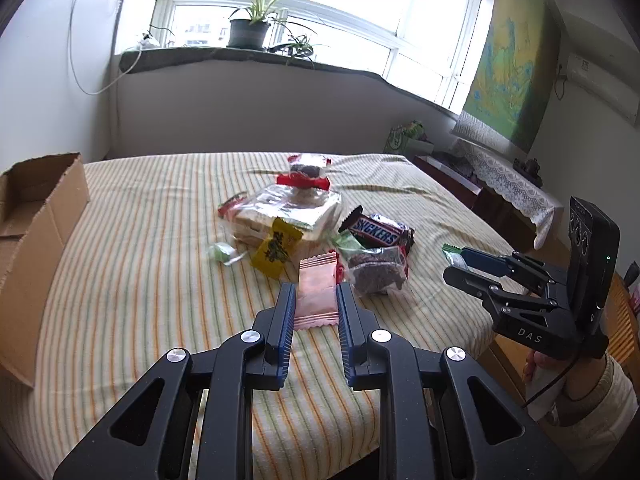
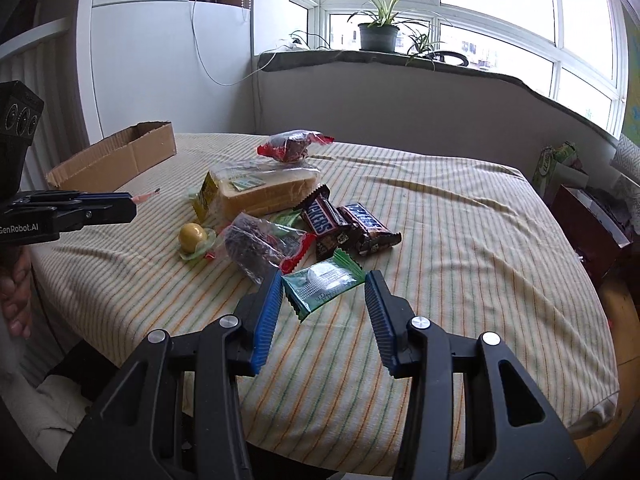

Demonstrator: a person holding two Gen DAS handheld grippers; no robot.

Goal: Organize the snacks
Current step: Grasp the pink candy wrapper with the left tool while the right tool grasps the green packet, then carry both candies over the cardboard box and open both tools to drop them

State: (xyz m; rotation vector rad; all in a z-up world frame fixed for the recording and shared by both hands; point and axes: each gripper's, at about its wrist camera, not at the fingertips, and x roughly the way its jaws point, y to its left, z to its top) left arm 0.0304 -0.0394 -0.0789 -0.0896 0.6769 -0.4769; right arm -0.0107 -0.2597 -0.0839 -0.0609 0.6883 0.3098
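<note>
Snacks lie in a heap on the striped tablecloth (image 1: 140, 264). My left gripper (image 1: 316, 292) is shut on a pink packet (image 1: 317, 292) and holds it at the near edge of the heap. It also shows in the right wrist view (image 2: 132, 202), with the packet's pink tip sticking out. My right gripper (image 2: 324, 284) has its fingers around a green packet (image 2: 324, 282); the left finger touches it, the right one stands just clear. Behind lie Snickers bars (image 2: 348, 228), bagged bread (image 2: 260, 190), a dark cake in clear wrap (image 2: 260, 246) and a yellow ball candy (image 2: 193, 235).
An open cardboard box (image 1: 36, 232) stands at the table's left edge, also in the right wrist view (image 2: 120, 156). A second wrapped cake (image 2: 290, 145) lies behind the bread. A yellow packet (image 1: 276, 250) leans on the bread. A windowsill with potted plants (image 1: 250, 28) runs behind.
</note>
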